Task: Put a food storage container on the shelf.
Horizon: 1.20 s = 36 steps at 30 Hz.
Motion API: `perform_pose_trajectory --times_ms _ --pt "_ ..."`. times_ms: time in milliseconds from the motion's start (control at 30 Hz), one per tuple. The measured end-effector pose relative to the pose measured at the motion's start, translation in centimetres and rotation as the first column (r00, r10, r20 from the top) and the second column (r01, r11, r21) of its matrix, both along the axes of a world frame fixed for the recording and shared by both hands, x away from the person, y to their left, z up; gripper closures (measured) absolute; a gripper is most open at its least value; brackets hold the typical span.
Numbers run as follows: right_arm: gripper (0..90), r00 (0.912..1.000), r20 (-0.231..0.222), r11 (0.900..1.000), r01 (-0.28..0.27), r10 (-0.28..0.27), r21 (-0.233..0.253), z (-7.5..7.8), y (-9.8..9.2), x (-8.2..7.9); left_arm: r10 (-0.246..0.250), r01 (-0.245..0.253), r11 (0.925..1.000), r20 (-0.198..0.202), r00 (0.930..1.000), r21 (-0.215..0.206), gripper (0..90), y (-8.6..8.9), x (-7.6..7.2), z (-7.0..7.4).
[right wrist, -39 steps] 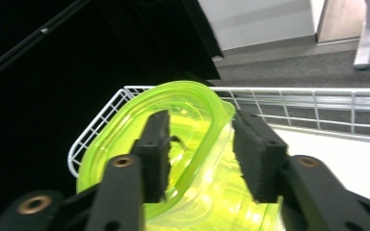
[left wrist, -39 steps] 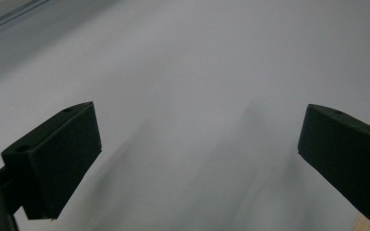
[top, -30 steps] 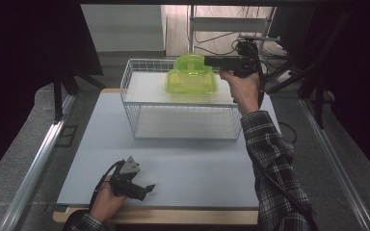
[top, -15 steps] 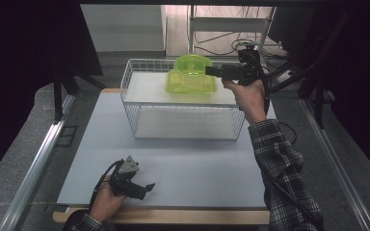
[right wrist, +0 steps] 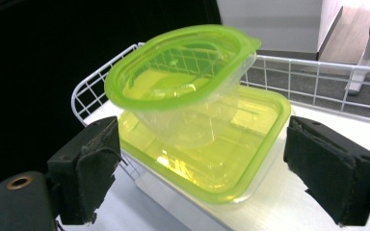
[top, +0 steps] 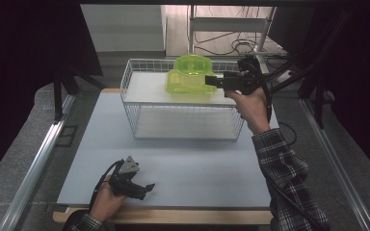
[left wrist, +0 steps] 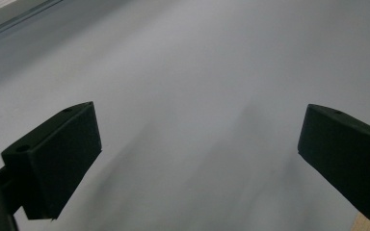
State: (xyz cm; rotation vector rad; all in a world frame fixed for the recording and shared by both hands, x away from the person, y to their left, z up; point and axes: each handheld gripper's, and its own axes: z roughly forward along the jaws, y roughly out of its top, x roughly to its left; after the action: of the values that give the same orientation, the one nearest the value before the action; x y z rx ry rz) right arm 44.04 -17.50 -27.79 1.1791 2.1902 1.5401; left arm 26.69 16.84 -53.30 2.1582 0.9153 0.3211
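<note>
at the far side of the table, the right gripper point(top: 211, 81), jaws wide, faces a light, slippery green tub point(right wrist: 183, 91) atop a lidded box point(right wrist: 231, 159) in the wire basket point(top: 183, 132), best pinched at its rim.

Place: a lab recording bench.
Signs: black curtains point(top: 24, 72) around, metal frame rails point(top: 36, 163), loose cables point(top: 231, 45) on the floor, plain grey surface point(top: 183, 163).
</note>
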Motion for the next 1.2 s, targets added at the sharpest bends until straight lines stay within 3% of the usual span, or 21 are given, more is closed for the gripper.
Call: perform_pose_trajectory --times_ms 533,1200 --pt "6.2 0.997 0.05 0.994 -0.053 0.058 -0.094 -2.1 0.1 -2.5 -0.005 0.005 1.0 0.003 1.0 0.004 1.3 -0.1 0.0 -0.1" --pt "2.8 0.99 0.068 0.983 -0.112 0.123 -0.144 -5.6 0.0 -5.1 -0.007 0.007 1.0 0.005 1.0 0.007 1.3 -0.1 0.0 -0.1"
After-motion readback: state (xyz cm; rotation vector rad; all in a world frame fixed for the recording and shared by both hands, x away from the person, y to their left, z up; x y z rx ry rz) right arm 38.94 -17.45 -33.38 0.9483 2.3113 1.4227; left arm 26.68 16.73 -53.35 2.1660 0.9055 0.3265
